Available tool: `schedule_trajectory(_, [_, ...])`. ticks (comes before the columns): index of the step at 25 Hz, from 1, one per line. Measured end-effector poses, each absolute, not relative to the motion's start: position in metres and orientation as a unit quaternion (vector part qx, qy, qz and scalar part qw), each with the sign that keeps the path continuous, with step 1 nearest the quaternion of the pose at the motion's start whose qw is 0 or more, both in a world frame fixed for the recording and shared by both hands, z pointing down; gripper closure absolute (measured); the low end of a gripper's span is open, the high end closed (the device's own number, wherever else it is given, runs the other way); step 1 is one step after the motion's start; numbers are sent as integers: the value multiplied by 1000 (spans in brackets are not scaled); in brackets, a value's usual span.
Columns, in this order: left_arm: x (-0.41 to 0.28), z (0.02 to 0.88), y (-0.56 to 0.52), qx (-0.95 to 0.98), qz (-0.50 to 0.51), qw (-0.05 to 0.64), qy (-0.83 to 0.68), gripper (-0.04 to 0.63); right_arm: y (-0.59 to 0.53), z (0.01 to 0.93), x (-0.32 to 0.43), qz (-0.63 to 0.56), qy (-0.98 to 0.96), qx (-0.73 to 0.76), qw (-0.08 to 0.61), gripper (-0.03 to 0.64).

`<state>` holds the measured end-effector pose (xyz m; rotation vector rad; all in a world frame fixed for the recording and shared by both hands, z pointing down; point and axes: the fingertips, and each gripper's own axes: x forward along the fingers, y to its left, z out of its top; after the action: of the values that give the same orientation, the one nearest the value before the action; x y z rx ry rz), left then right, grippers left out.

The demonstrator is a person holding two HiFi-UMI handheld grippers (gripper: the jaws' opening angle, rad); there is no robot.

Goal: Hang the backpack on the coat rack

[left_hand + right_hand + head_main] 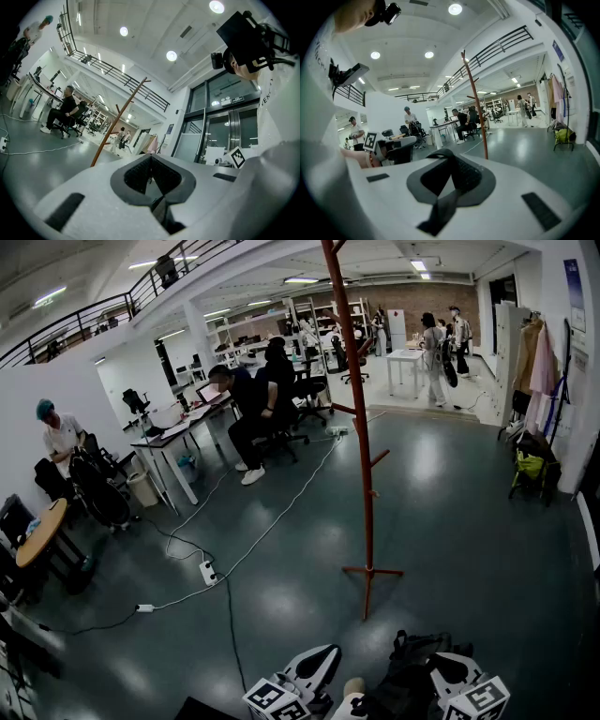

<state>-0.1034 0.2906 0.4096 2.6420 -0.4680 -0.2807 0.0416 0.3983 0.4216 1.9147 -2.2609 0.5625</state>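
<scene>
The tall red-brown coat rack (361, 427) stands on the grey floor ahead of me, its foot about a step away. It also shows in the left gripper view as the coat rack (117, 123) and in the right gripper view as the coat rack (477, 108). The black backpack (412, 669) hangs low between both grippers at the bottom edge, mostly hidden. My left gripper (314, 667) (151, 172) has its jaws together on a dark strap (161, 212). My right gripper (448, 676) (452, 176) is shut on a black backpack strap (440, 206).
A white cable and power strip (208, 573) cross the floor at the left. Desks with seated people (253, 409) lie beyond. A round table (42, 532) sits far left. Hanging clothes (539, 362) and a yellow-green bag (530, 465) line the right wall.
</scene>
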Motion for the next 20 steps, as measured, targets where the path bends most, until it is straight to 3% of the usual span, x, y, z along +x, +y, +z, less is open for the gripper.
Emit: schedule_trajectory(20, [1, 403, 72, 972, -96, 189, -104, 586, 169, 409, 94, 171, -731, 658, 68, 586])
